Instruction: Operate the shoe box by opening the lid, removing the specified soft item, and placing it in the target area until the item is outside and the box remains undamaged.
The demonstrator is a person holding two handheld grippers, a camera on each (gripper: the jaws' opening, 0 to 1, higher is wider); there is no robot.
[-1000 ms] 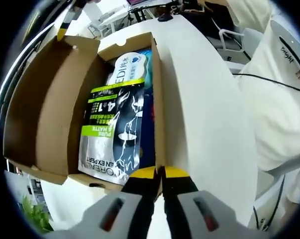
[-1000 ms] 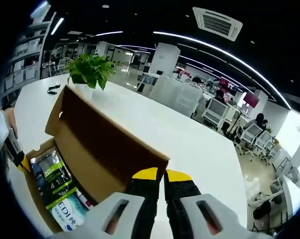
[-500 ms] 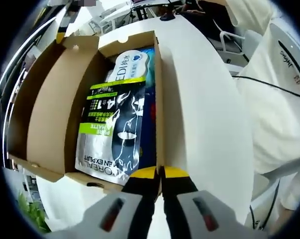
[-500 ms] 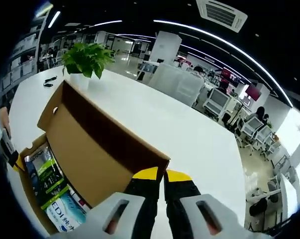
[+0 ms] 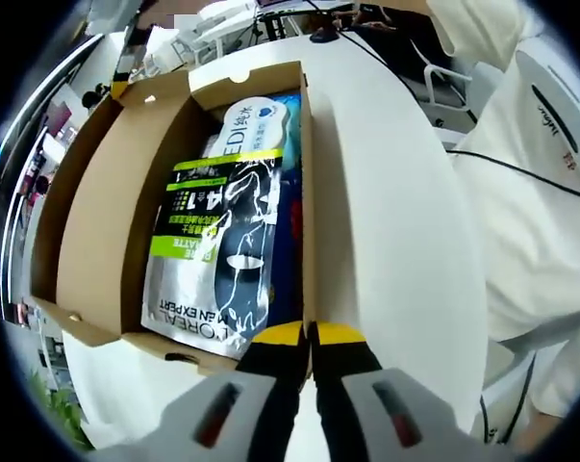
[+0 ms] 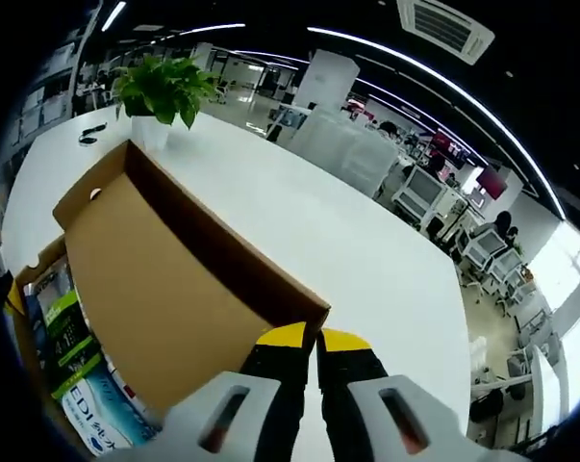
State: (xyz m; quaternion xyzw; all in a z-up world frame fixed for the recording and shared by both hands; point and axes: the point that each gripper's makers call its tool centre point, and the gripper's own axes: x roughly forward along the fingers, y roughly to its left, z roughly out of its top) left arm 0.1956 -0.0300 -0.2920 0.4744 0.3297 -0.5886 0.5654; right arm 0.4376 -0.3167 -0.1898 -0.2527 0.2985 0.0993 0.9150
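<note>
The brown shoe box [image 5: 307, 192] lies open on a white table [image 5: 386, 221]. Its lid [image 5: 88, 212] is swung out to the left. Inside lies a silver, black and green pouch [image 5: 222, 250] on top of a white and blue packet [image 5: 253, 125]. My left gripper [image 5: 309, 336] is shut on the near end of the box's right wall. In the right gripper view, my right gripper [image 6: 314, 339] is shut on the free edge of the lid [image 6: 164, 289], near its corner. The packets [image 6: 59, 337] show at the lower left, under the raised lid.
A person in white clothes [image 5: 540, 192] stands close at the right of the table, with a black cable [image 5: 520, 166] across them. A potted plant [image 6: 160, 87] stands on the table [image 6: 366, 260] beyond the box. Office desks and chairs lie further off.
The lid has swung further open, away from the box, with my right gripper on its edge. The left gripper has stayed on the box wall.
</note>
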